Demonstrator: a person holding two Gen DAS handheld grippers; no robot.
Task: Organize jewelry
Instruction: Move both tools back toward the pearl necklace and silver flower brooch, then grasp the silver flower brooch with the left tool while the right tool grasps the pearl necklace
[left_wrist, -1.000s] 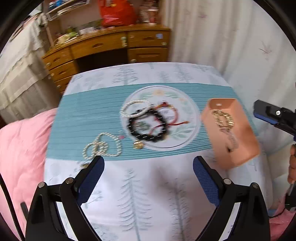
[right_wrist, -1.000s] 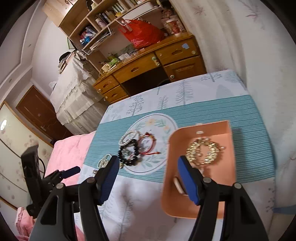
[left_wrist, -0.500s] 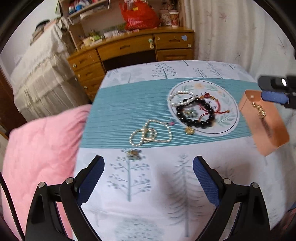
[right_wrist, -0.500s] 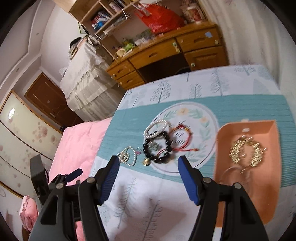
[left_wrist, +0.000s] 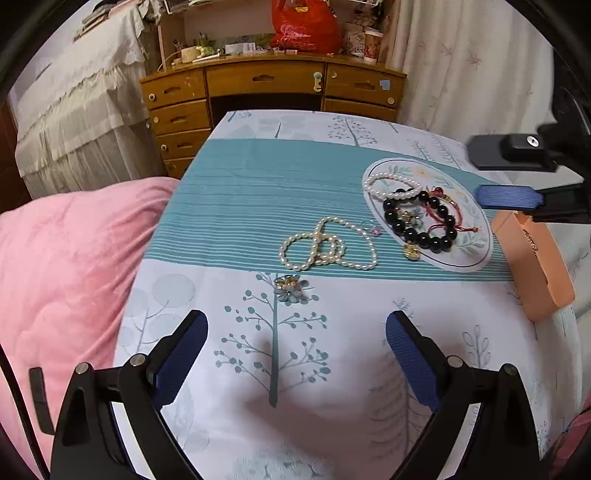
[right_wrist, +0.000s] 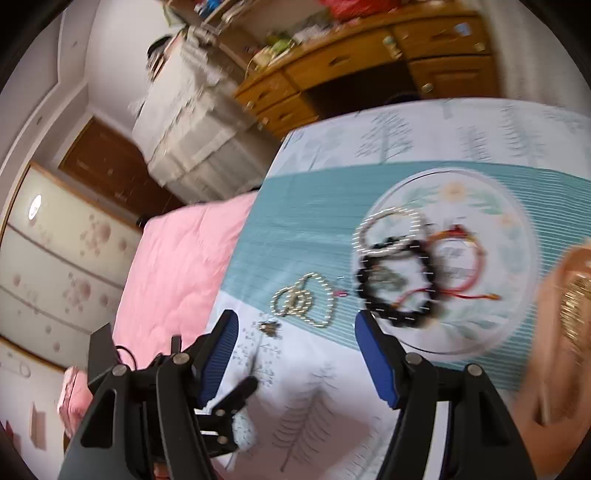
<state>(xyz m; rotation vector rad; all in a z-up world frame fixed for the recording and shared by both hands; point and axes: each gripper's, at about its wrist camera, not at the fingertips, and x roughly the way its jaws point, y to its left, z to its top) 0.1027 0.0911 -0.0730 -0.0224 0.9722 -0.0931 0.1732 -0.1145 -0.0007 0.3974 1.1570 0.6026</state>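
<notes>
A pearl necklace (left_wrist: 328, 245) lies coiled on the teal stripe of the bedcloth. A blue flower brooch (left_wrist: 291, 288) lies just in front of it. A black bead bracelet (left_wrist: 419, 221), a small pearl bracelet (left_wrist: 391, 184) and a red cord bracelet (left_wrist: 448, 216) lie in the printed circle. An orange tray (left_wrist: 535, 266) at the right holds a gold piece (right_wrist: 576, 306). My left gripper (left_wrist: 297, 354) is open and empty, short of the brooch. My right gripper (right_wrist: 295, 354) is open and empty, above the necklace (right_wrist: 301, 302); it also shows in the left wrist view (left_wrist: 508, 195).
A pink quilt (left_wrist: 66, 266) lies to the left of the cloth. A wooden desk (left_wrist: 273, 92) with drawers stands beyond the far edge. A curtain (left_wrist: 472, 66) hangs at the back right.
Both grippers have swung left. The necklace and brooch now sit nearer the middle of each view, and the orange tray has slid to the right edge. Nothing was picked up.
</notes>
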